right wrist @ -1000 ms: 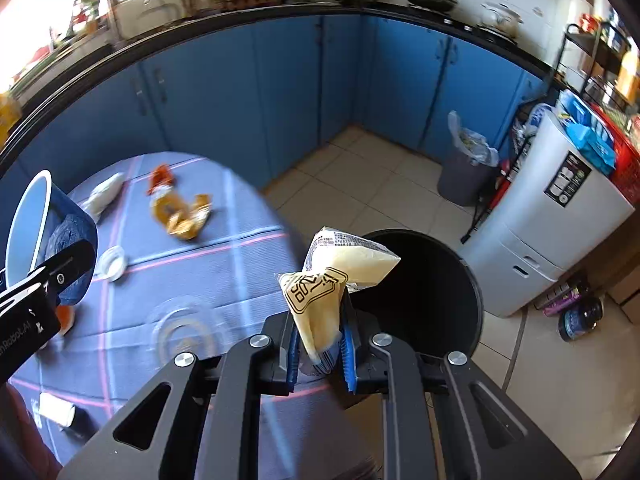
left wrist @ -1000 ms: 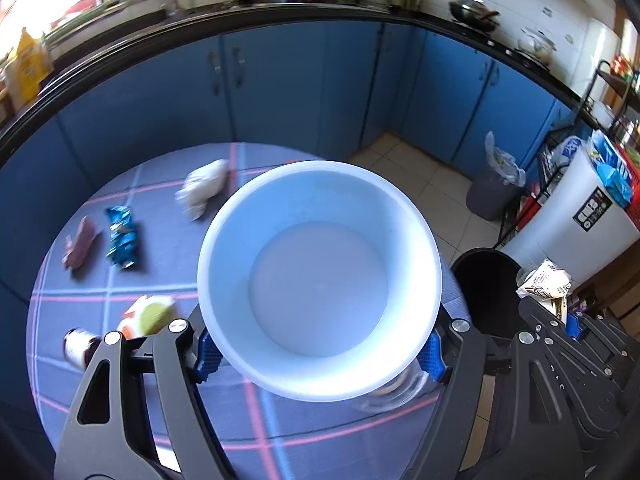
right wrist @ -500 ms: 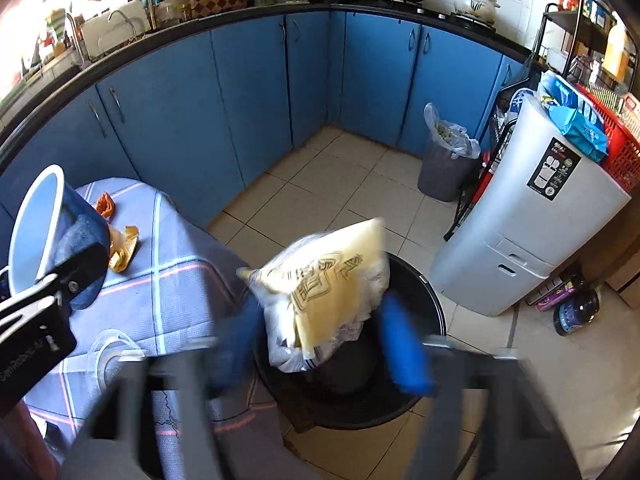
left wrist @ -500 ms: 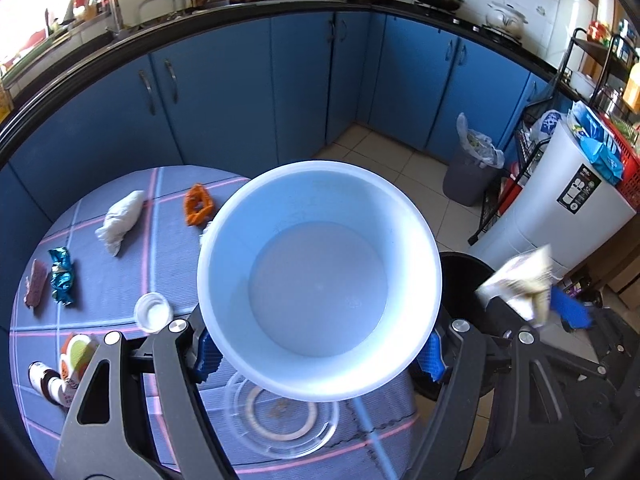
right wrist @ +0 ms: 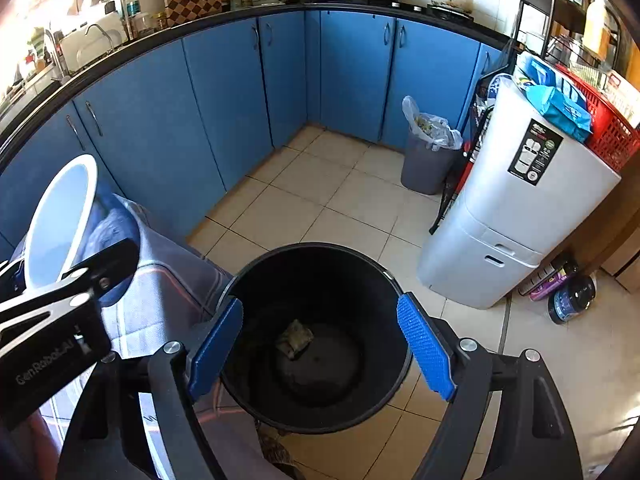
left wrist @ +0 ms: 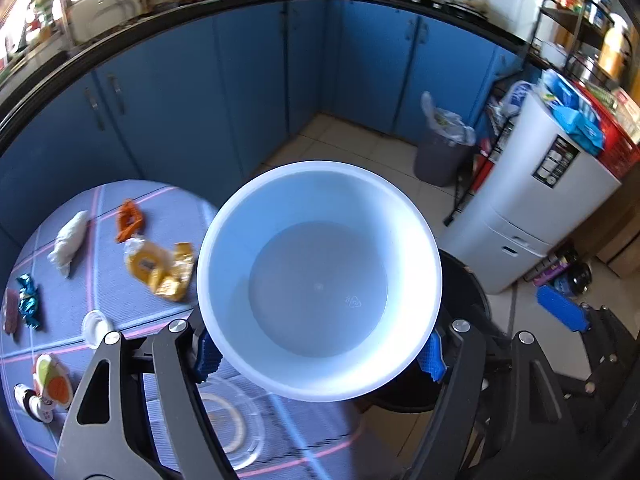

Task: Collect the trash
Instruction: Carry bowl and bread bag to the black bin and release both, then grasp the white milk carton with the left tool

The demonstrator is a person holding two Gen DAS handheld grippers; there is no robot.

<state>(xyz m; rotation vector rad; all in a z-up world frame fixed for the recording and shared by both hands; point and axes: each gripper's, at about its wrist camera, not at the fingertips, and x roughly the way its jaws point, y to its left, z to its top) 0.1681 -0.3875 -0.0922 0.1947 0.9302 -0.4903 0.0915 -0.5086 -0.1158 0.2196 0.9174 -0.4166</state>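
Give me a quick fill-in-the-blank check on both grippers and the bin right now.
1. The left gripper is shut on a white ____.
2. The right gripper is ____, with nothing between its fingers.
3. A crumpled wrapper lies at the bottom of the ____ bin.
4. That bin stands on the floor beside the ____.

Missing words: bowl; open; black; table

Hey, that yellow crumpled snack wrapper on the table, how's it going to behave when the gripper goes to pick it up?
The yellow wrapper looks like thin, creased film, so it is probably floppy and will fold between the jaws. Lying flat and empty on the tablecloth, it is likely very light and may slide if pushed. Its shiny surface suggests it could be a little slippery.
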